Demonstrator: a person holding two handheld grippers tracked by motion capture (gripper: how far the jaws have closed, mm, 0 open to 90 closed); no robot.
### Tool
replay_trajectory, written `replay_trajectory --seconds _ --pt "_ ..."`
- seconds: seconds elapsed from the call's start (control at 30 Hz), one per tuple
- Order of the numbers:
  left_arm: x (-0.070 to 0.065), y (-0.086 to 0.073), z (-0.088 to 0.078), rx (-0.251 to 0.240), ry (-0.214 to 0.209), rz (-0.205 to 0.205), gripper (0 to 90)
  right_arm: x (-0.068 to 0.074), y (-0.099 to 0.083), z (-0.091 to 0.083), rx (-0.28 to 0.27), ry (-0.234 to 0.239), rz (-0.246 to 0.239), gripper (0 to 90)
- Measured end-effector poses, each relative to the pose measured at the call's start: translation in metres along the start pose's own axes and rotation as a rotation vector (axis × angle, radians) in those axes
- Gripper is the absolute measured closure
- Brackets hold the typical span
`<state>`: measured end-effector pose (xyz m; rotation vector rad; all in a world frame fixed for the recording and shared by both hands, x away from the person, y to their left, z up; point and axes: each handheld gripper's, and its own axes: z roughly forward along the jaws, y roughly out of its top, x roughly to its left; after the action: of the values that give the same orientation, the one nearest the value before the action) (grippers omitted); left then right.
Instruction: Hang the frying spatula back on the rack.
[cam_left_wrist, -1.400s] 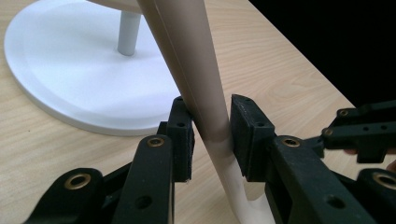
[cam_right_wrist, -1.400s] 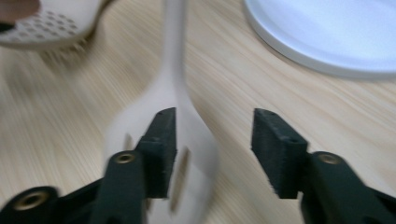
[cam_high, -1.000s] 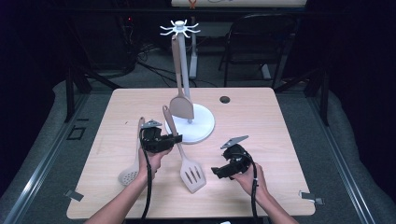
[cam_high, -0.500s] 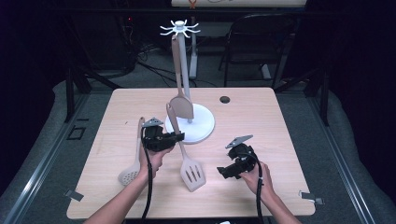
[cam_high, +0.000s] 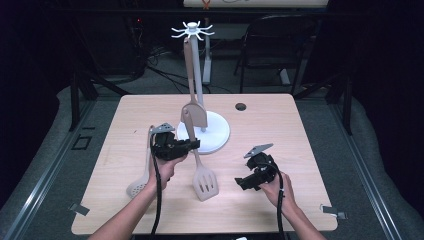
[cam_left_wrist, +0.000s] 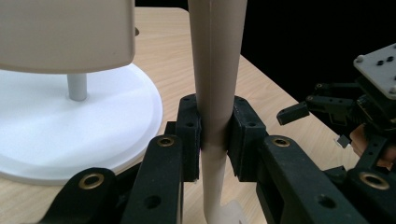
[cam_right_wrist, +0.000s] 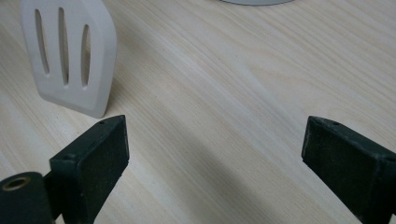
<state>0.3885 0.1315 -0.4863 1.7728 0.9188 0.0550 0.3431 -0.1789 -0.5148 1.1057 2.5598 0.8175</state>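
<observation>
Beige slotted plastic spatula (cam_high: 205, 182) lies with its blade on the light wooden table (cam_high: 300, 125), its handle clamped in the left claw (cam_left_wrist: 215, 135), whose jaws have just been closing, beside the white round stand base (cam_high: 217, 136); right claw (cam_right_wrist: 215, 154) gapes wide, holding nothing

Table (cam_high: 300, 130): pale wood-grain top, matt, smooth, fine streaks visible in the right gripper view. Slotted spatula (cam_high: 205, 184): beige plastic look, matt, smooth handle and blade. Perforated spoon (cam_high: 137, 185): same beige matt finish. Stand base (cam_high: 217, 135): white, smooth, slight sheen, grey post. Left gripper (cam_left_wrist: 217, 140) and right gripper (cam_right_wrist: 215, 154): black matt plastic jaws, brass-coloured pivot bushings.
</observation>
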Motion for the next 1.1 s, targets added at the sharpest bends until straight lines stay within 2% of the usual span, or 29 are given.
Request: replay_trajectory --seconds 0.1,0.33,0.57,0.73,0.87,1.1 --pt "-0.003 0.003 -0.002 -0.003 -0.007 0.015 76.8 0.000 0.000 0.000 0.006 -0.001 0.001 7.2" --pt "-0.012 0.013 -0.008 -0.006 -0.009 0.090 77.0 -0.002 0.000 0.000 0.002 -0.007 -0.009 7.3" --pt "-0.017 0.021 -0.010 -0.003 -0.015 0.142 77.1 -0.002 0.000 0.001 -0.001 -0.016 -0.013 7.4" --pt "-0.021 0.033 -0.009 0.014 -0.006 0.187 77.2 -0.003 0.000 0.001 0.001 -0.019 -0.019 7.5" --pt "-0.022 0.044 -0.008 0.025 0.002 0.210 77.1 -0.004 0.000 0.000 0.017 -0.020 -0.017 7.5" --pt "-0.022 0.060 -0.006 0.039 0.017 0.240 77.2 -0.004 0.000 0.001 0.003 -0.018 -0.009 7.6"
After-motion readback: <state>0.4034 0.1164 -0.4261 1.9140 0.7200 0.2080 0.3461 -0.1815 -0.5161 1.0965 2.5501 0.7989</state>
